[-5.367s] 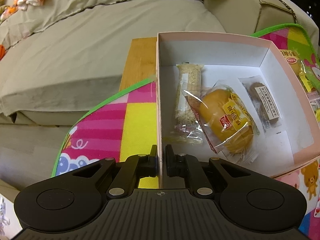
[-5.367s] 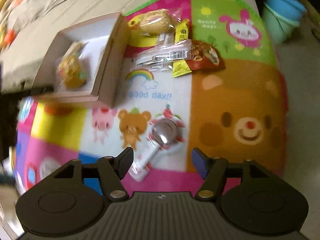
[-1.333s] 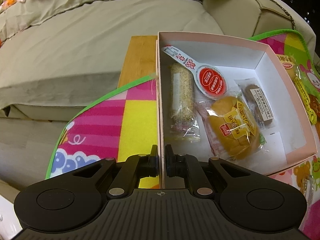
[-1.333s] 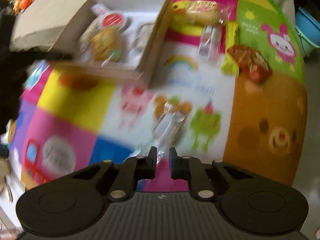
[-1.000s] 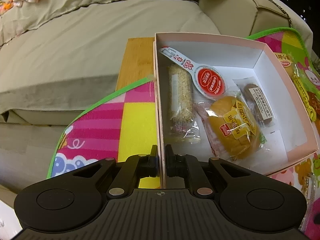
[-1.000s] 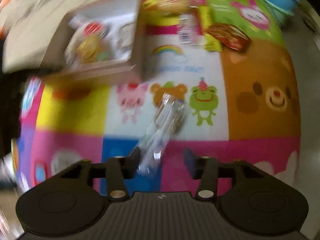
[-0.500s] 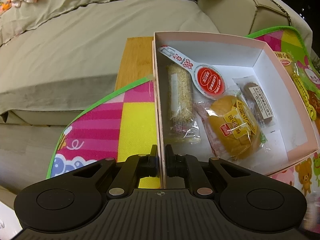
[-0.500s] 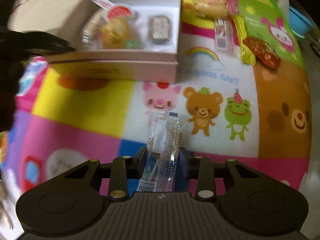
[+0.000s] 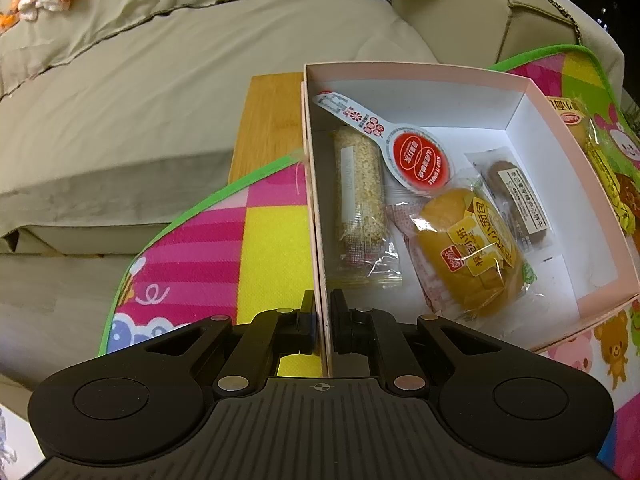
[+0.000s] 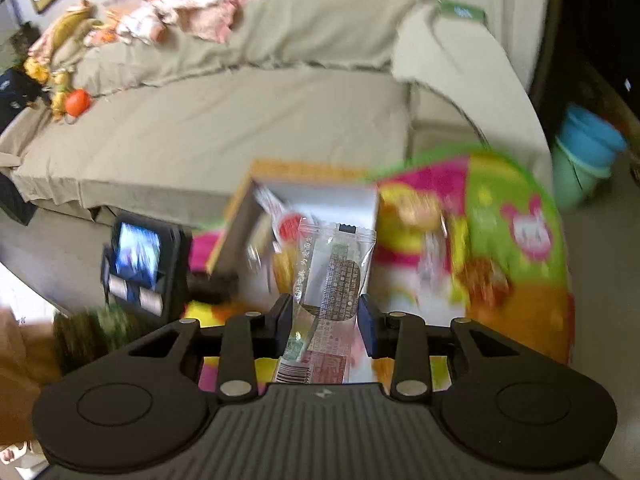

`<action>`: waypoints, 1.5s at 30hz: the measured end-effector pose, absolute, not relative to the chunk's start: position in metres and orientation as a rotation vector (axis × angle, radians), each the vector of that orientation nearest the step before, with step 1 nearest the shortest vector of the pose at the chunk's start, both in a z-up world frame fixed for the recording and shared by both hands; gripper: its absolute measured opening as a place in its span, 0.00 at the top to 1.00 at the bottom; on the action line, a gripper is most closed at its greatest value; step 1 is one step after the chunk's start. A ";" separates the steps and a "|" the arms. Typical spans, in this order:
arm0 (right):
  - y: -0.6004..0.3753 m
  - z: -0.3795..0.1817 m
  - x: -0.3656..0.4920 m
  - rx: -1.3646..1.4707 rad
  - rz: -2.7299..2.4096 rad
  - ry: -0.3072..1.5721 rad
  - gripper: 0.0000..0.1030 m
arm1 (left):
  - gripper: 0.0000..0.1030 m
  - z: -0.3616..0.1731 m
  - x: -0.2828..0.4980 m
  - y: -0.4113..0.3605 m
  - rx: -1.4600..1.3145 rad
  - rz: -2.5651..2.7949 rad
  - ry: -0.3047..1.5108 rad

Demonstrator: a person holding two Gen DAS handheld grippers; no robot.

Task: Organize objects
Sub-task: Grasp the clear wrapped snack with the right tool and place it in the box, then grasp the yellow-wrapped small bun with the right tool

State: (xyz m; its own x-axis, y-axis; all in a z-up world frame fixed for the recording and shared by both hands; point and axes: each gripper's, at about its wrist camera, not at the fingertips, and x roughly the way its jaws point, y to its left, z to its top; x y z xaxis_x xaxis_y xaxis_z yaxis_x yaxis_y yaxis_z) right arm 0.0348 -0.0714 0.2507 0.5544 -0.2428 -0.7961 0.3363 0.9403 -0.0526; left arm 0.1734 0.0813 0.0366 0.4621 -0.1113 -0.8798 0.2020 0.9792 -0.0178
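**Right tool carrying a clear snack packet; left tool pinching the box wall**

The left tool (image 9: 320,320) is gripping the near left wall of the pink box (image 9: 424,70), its fingers pressed together on the thin cardboard, one inside and one outside. The box is sitting on the colourful play mat (image 9: 208,248), which is covering a wooden desk (image 9: 272,120). Inside the box are lying a sesame bar (image 9: 360,196), a red spoon-shaped packet (image 9: 416,158), a yellow wrapped cake (image 9: 468,248) and a brown wrapped biscuit (image 9: 516,200).

The right tool (image 10: 326,316) is pinching a clear snack packet (image 10: 332,276) between its fingers, holding it upright above the mat, in front of the blurred box (image 10: 320,196). More wrapped snacks (image 10: 476,276) are lying on the mat to the right of the box. A beige sofa (image 10: 240,120) is standing behind.
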 end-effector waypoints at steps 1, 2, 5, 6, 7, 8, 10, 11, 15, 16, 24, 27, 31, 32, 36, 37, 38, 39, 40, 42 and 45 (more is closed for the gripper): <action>-0.073 0.252 0.044 0.092 -0.335 0.915 0.67 | 0.92 0.037 0.173 0.081 0.090 -0.191 1.074; -0.074 0.252 0.055 0.074 -0.325 0.906 0.67 | 0.92 0.037 0.173 0.081 0.088 -0.189 1.075; -0.077 0.249 0.090 0.030 -0.303 0.880 0.67 | 0.92 0.036 0.173 0.081 0.081 -0.184 1.073; -0.078 0.247 0.105 0.014 -0.295 0.871 0.66 | 0.92 0.036 0.173 0.081 0.081 -0.181 1.072; -0.080 0.241 0.121 -0.013 -0.290 0.864 0.66 | 0.92 0.036 0.173 0.080 0.083 -0.177 1.073; -0.083 0.235 0.137 -0.044 -0.288 0.866 0.65 | 0.92 0.036 0.174 0.079 0.085 -0.176 1.073; -0.087 0.225 0.156 -0.066 -0.292 0.876 0.64 | 0.92 0.036 0.173 0.078 0.092 -0.174 1.070; -0.090 0.222 0.159 -0.059 -0.286 0.883 0.64 | 0.92 0.036 0.173 0.078 0.092 -0.174 1.068; -0.097 0.212 0.136 -0.027 -0.236 0.917 0.60 | 0.92 0.037 0.172 0.079 0.085 -0.160 1.077; -0.101 0.207 0.125 -0.030 -0.227 0.937 0.59 | 0.92 0.037 0.172 0.079 0.085 -0.154 1.079; -0.164 0.171 0.051 -0.071 -0.299 1.047 0.53 | 0.92 0.037 0.172 0.072 0.094 -0.114 1.085; -0.185 0.158 0.055 -0.224 -0.259 1.042 0.45 | 0.92 0.039 0.172 0.069 0.115 -0.110 1.084; -0.201 0.129 0.082 -0.594 -0.147 0.997 0.43 | 0.91 0.038 0.172 0.069 0.121 -0.112 1.076; -0.209 0.128 0.093 -0.598 -0.137 0.997 0.42 | 0.91 0.038 0.173 0.069 0.114 -0.107 1.078; -0.242 0.123 0.141 -0.507 -0.146 1.010 0.31 | 0.90 0.036 0.173 0.066 0.095 -0.066 1.078; -0.249 0.118 0.154 -0.501 -0.142 1.031 0.31 | 0.90 0.036 0.173 0.067 0.089 -0.061 1.079; -0.256 0.115 0.163 -0.477 -0.139 1.049 0.31 | 0.90 0.037 0.173 0.068 0.082 -0.061 1.081; -0.263 0.113 0.173 -0.434 -0.133 1.064 0.30 | 0.91 0.037 0.173 0.069 0.076 -0.062 1.082; -0.272 0.110 0.182 -0.374 -0.123 1.083 0.27 | 0.91 0.037 0.173 0.069 0.078 -0.066 1.081; -0.281 0.099 0.196 -0.287 -0.084 1.137 0.19 | 0.91 0.039 0.171 0.068 0.095 -0.071 1.076; -0.269 0.074 0.199 -0.413 -0.041 1.198 0.29 | 0.91 0.040 0.166 0.067 0.111 -0.075 1.069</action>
